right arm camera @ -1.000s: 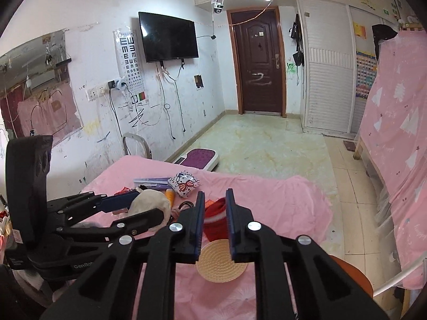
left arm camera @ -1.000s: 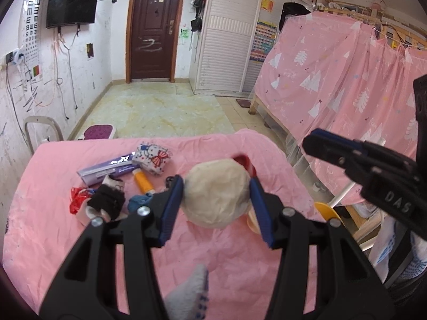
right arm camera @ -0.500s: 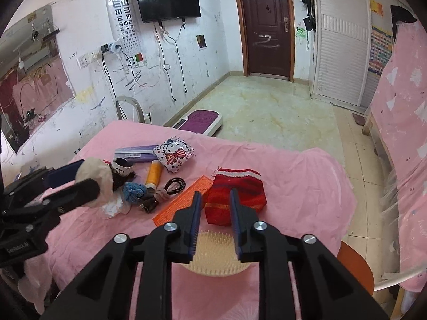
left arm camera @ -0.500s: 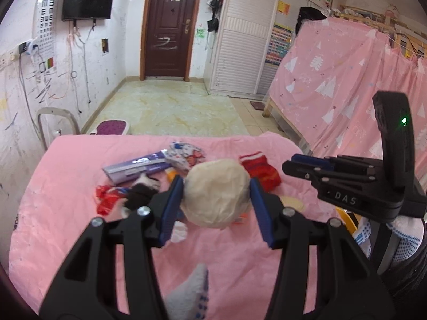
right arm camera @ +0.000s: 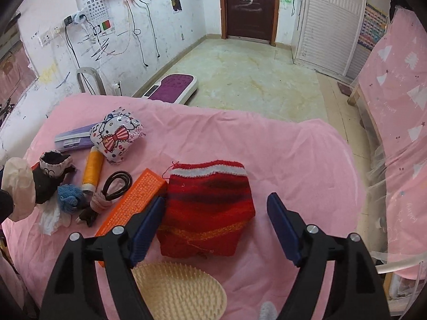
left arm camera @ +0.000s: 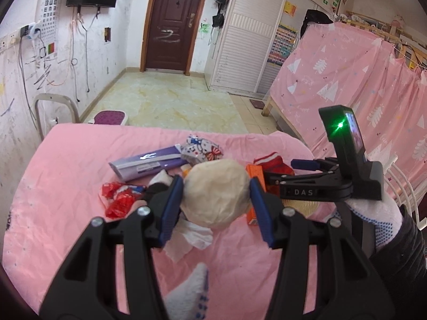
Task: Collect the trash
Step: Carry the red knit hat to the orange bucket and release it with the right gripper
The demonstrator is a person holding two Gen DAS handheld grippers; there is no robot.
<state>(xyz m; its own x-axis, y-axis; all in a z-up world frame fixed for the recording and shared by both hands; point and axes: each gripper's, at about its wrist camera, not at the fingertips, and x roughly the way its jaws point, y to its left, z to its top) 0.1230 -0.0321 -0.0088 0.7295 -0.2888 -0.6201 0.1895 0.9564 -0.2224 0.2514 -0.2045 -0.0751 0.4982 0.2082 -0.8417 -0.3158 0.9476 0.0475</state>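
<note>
My left gripper [left arm camera: 216,193] is shut on a cream crumpled paper ball [left arm camera: 217,192] and holds it above the pink table [left arm camera: 53,226]; the ball also shows at the left edge of the right wrist view [right arm camera: 20,186]. My right gripper [right arm camera: 214,226] is open, its jaws wide on either side of a red knitted pouch [right arm camera: 206,210] lying on the table. It also shows in the left wrist view [left arm camera: 301,166]. A crumpled white tissue [left arm camera: 190,238] lies under the ball. A red wrapper [left arm camera: 118,197] lies to the left.
On the table lie a purple box [left arm camera: 149,164], a Hello Kitty pouch [right arm camera: 117,137], an orange thread spool [right arm camera: 93,168], an orange box [right arm camera: 130,202], a black hair band [right arm camera: 117,185], a blue fuzzy ball [right arm camera: 68,196] and a cream round brush [right arm camera: 178,290]. A pink-curtained bed [right arm camera: 395,122] stands right.
My right gripper has opened wide and lowered over the red knitted pouch. My left gripper still holds the paper ball, with the view shifted slightly over the table.
</note>
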